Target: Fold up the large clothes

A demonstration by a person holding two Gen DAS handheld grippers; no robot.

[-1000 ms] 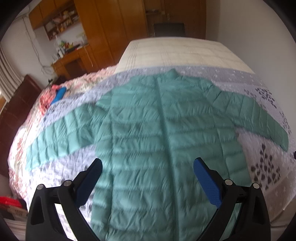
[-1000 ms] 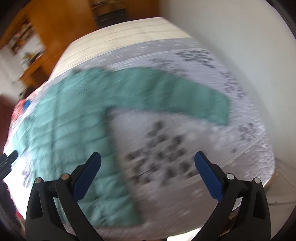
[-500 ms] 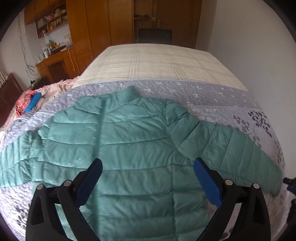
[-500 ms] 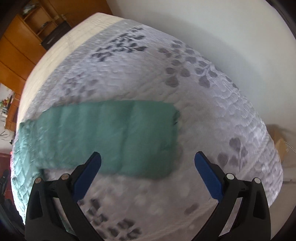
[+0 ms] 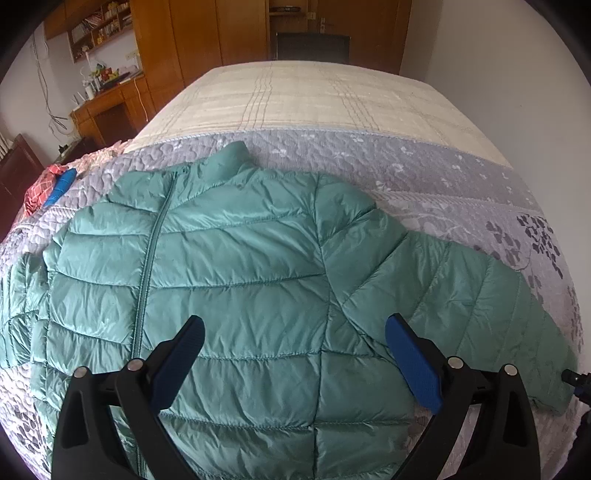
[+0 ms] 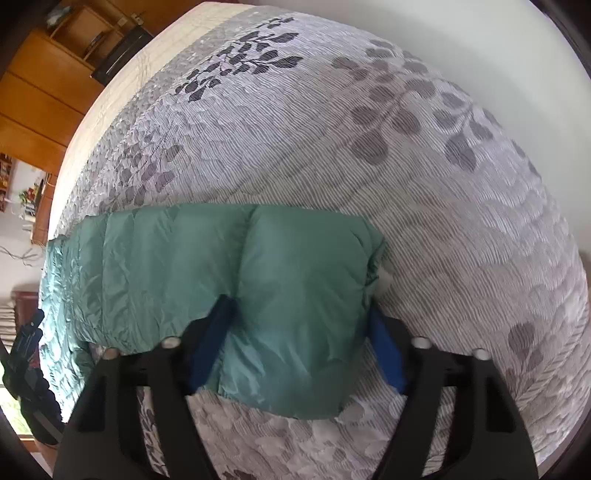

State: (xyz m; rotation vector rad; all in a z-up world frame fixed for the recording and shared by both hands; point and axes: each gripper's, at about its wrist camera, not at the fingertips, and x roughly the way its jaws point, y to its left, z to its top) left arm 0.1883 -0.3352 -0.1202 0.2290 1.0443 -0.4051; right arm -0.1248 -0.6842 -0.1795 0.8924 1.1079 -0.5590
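The jacket (image 5: 240, 280) is thin, slightly glossy green cloth, puffed and stitched into padded bands, finely creased, with a matt zip tape down its front. Its sleeve (image 6: 295, 288), toward three o'clock of the body, shows the same sheen between the closing jaws of the right gripper (image 6: 295, 332). The bedspread (image 5: 424, 173) under it is matt grey quilted cloth with a rough, ribbed texture and printed leaves. At twelve o'clock lies a smooth cream sheet (image 5: 314, 96). The left gripper (image 5: 295, 354) has matt black plastic arms, dimpled blue pads and shiny metal pins. The wardrobe (image 5: 207, 33) is varnished wood.
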